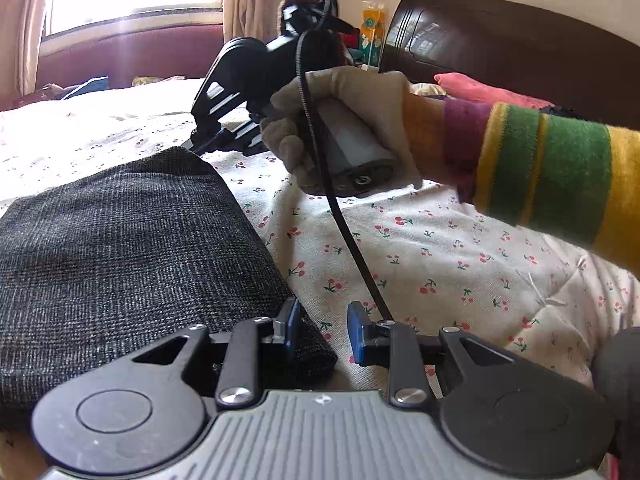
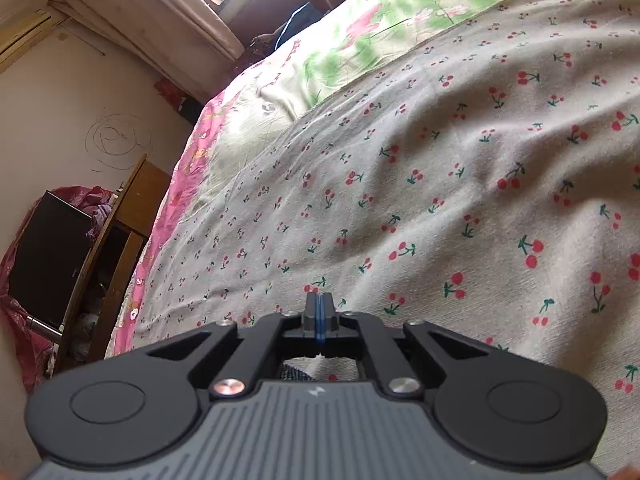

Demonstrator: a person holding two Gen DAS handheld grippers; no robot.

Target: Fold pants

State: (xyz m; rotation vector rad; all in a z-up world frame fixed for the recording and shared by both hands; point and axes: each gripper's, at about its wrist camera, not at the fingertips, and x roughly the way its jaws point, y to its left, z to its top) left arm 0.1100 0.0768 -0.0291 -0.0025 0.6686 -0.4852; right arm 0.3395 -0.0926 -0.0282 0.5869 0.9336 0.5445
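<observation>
Dark grey knit pants (image 1: pixel 120 248), folded into a thick pad, lie on the cherry-print bedspread (image 1: pixel 440 256). Left gripper (image 1: pixel 324 332): blue pads spread, not pressing anything. The near right corner of the fold lies under and just inside the left-hand pad (image 1: pixel 290 330); the other pad (image 1: pixel 358 334) is over bare bedspread. The rest of the fold runs away to the left of those fingers and forward.

Room: bedspread right of the left fingers is bare out to the striped sleeve (image 1: pixel 560 172). Ahead of them, the gloved hand (image 1: pixel 344 120) holds the right gripper (image 1: pixel 196 144) with its tip at the far right corner of the fold. A black cable (image 1: pixel 344 220) hangs from that handle down to just beside the right-hand pad. Dark headboard (image 1: pixel 520 48) at far right.

Right wrist view: right gripper (image 2: pixel 319 312) has its pads pressed together, nothing between them. Only a scrap of the grey knit (image 2: pixel 294 374) shows here, under the jaw frame behind the fingertips. Ahead of the fingers is open bedspread (image 2: pixel 440 168) up to a floral sheet (image 2: pixel 360 40); the bed edge drops off to their left, with a wooden cabinet (image 2: pixel 120 240) beyond, which the left view does not show.
</observation>
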